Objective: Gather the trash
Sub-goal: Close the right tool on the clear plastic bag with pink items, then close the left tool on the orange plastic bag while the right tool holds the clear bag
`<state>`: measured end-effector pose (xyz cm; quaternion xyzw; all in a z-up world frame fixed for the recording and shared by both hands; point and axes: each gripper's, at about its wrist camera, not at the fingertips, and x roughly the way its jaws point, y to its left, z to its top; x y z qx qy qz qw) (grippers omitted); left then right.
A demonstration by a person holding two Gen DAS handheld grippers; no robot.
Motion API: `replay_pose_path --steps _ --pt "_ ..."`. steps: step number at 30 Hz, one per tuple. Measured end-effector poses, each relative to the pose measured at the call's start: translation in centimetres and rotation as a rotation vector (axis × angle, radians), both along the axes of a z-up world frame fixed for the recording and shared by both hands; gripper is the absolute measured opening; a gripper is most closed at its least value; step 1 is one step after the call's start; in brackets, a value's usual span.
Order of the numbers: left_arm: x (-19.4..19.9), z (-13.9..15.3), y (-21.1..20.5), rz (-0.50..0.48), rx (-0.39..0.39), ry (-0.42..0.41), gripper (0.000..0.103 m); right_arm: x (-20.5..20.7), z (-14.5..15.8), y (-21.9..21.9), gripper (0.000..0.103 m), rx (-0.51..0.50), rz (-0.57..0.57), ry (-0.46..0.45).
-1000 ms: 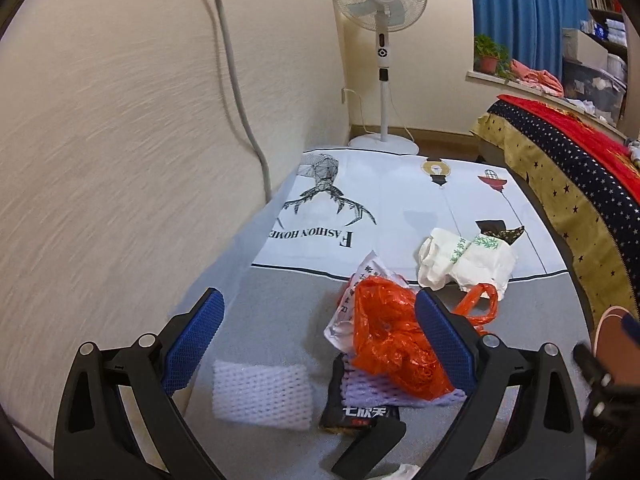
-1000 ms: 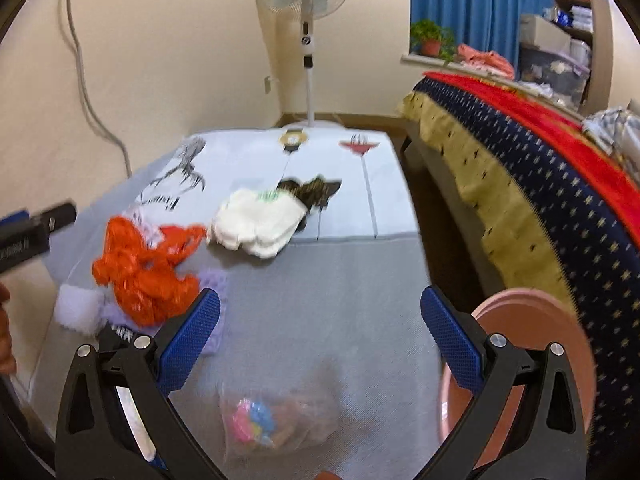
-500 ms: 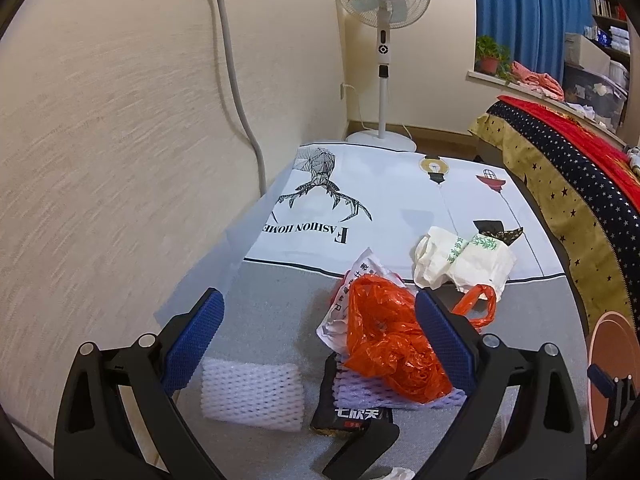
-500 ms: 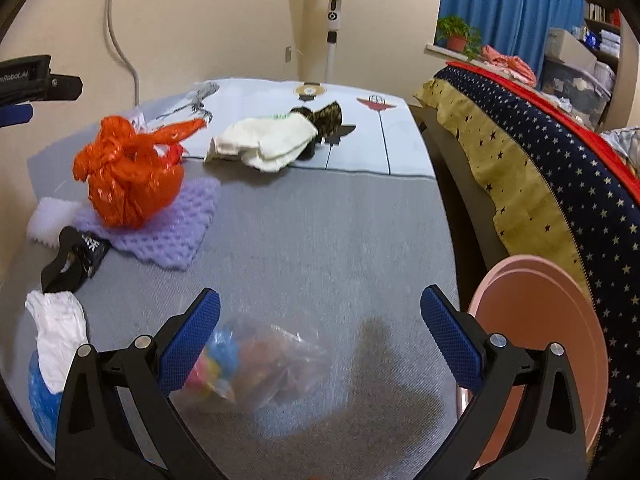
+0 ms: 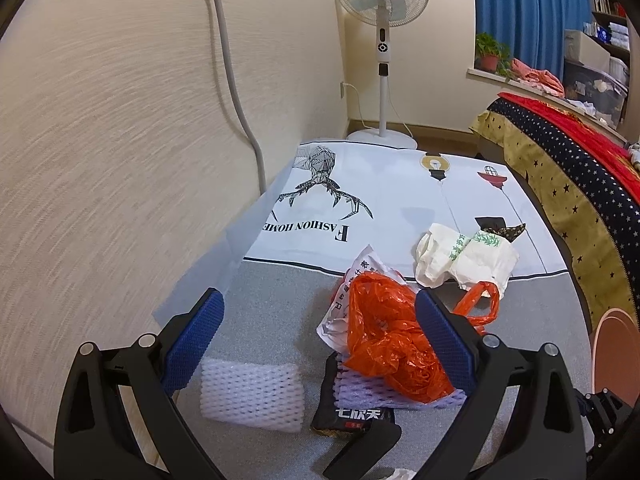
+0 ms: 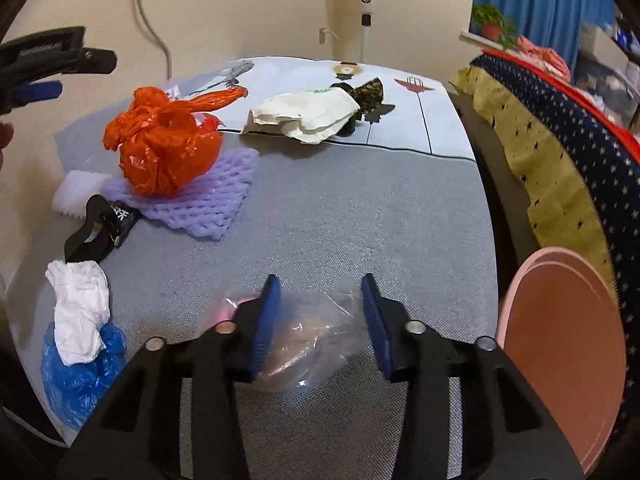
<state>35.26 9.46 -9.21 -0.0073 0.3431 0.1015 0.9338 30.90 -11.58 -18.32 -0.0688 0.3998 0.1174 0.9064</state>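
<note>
A clear bag (image 6: 310, 336) of pink and tan scraps lies near on the grey mat (image 6: 352, 216), between the blue pads of the right gripper (image 6: 320, 324); the jaws are partly closed around it, and whether the pads touch the plastic cannot be told. To its left sit a white wad (image 6: 80, 304) on a blue bag (image 6: 80, 376). Farther left lie a black wrapper (image 6: 100, 228), a purple foam net (image 6: 200, 196) with an orange bag (image 6: 160, 144) on top, and a white foam net (image 5: 252, 394). Beyond, a cream bag (image 6: 308, 116) rests at the edge of the printed sheet (image 5: 392, 200). A pink basin (image 6: 560, 352) stands to the right, beside the bed (image 6: 560, 128). The left gripper (image 5: 320, 336) hangs wide open above the orange bag, holding nothing. A fan (image 5: 382, 12) stands far by the wall.
</note>
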Motion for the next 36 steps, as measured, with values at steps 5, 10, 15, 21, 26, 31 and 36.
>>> replay_pose_path --steps 5,10,15,21,26,31,36 --pt "0.0 0.0 0.0 0.000 -0.003 -0.001 0.093 -0.3 0.4 -0.1 0.026 -0.021 0.000 -0.022" --pt "-0.1 0.1 0.1 -0.002 -0.013 -0.005 0.093 0.1 1.8 -0.8 0.021 -0.029 -0.029 -0.057" --pt "-0.2 -0.1 0.1 -0.011 -0.021 -0.023 0.093 0.5 3.5 -1.5 0.021 -0.012 -0.057 -0.093" --pt "0.3 -1.3 -0.7 -0.045 -0.049 -0.017 0.093 0.9 5.1 -2.7 0.021 -0.001 -0.087 -0.110" --pt "1.2 -2.9 -2.0 -0.113 -0.106 0.002 0.087 0.6 6.1 -3.8 0.021 0.010 -0.108 -0.120" --pt "2.2 -5.0 -2.2 -0.129 -0.132 -0.025 0.056 0.3 5.6 -4.3 0.021 -0.029 -0.102 -0.131" --pt "2.7 -5.6 -1.1 -0.140 -0.216 -0.034 0.035 0.6 4.5 -4.8 0.021 -0.036 -0.097 -0.099"
